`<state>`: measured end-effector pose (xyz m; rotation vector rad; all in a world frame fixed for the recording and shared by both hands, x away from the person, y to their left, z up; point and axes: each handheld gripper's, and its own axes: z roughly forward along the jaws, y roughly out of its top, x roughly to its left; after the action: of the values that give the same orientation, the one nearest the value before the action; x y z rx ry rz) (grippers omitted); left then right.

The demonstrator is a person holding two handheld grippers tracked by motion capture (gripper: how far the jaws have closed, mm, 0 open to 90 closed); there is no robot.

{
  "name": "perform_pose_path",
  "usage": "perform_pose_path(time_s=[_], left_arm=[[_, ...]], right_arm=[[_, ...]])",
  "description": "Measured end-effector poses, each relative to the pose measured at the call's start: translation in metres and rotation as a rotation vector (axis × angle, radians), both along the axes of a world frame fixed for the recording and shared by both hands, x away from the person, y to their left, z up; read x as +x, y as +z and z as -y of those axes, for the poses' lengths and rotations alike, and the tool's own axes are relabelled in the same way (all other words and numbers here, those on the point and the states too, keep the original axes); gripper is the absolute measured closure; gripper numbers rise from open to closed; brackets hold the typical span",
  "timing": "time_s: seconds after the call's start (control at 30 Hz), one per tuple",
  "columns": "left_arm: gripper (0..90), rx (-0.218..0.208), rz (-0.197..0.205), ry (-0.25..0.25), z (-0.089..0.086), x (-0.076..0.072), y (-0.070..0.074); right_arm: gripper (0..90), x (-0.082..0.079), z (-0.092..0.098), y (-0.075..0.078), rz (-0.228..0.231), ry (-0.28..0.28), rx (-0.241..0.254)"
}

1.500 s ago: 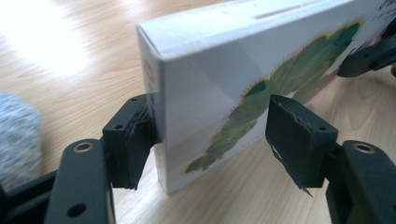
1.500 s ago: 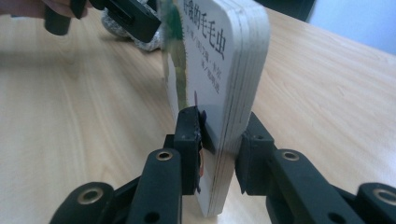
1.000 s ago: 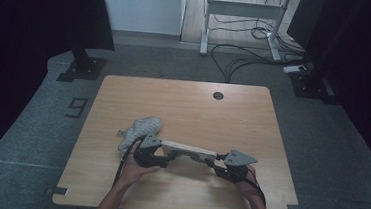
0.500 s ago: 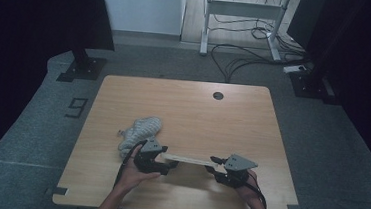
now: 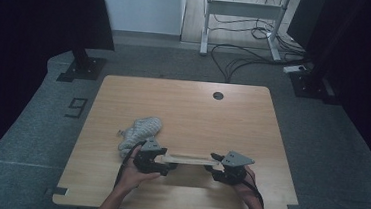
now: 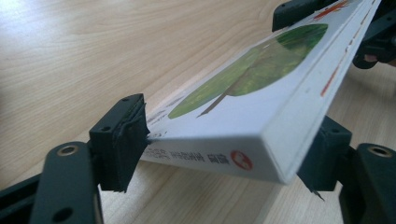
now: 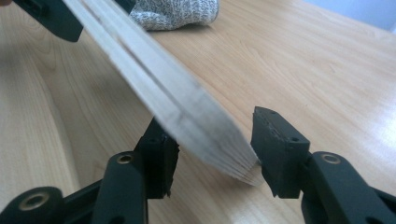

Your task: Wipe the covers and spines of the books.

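A thin white book [image 5: 189, 159] hangs level just above the table, near its front edge, held at both ends. My left gripper [image 5: 166, 159] is shut on its left end. In the left gripper view the cover [image 6: 261, 88] shows a green oval and the jaws press on both sides of the corner. My right gripper [image 5: 215, 163] is shut on the other end. In the right gripper view the pale page edges [image 7: 187, 102] run between the jaws, blurred. A hand holds each gripper.
A grey knitted glove [image 5: 139, 131] lies on the wooden table [image 5: 198, 110] just behind my left gripper, and also appears as grey knit [image 7: 175, 11] in the right gripper view. A round cable hole [image 5: 218, 95] sits at the table's far edge. Desk legs and cables stand on the floor beyond.
Both grippers, with the book between them, have drifted slightly toward the table's front edge. The glove has not moved.
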<state>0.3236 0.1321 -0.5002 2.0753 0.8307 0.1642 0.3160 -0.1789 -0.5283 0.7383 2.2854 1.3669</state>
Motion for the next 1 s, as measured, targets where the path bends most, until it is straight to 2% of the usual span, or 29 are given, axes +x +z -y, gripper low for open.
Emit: perform_pose_path(time_s=[0.4,0.57,0.8,1.0], left_arm=[[22.0,0.017,-0.023,0.001,0.0017,-0.0004,-0.0019],[21.4,0.013,-0.061,0.017,-0.0008,0.0023,-0.0048],[21.8,0.024,-0.070,0.021,-0.0006,0.0026,-0.0064],[21.7,0.031,-0.073,0.020,-0.0002,0.0022,-0.0068]], right_arm=[[39.2,-0.0028,0.0004,-0.0002,-0.077,-0.045,0.048],[36.6,-0.0029,-0.0008,-0.0001,-0.108,-0.067,0.040],[31.6,-0.0017,-0.0007,-0.0014,-0.150,-0.099,0.034],[27.7,-0.0010,-0.0012,0.0003,-0.207,-0.133,0.036]])
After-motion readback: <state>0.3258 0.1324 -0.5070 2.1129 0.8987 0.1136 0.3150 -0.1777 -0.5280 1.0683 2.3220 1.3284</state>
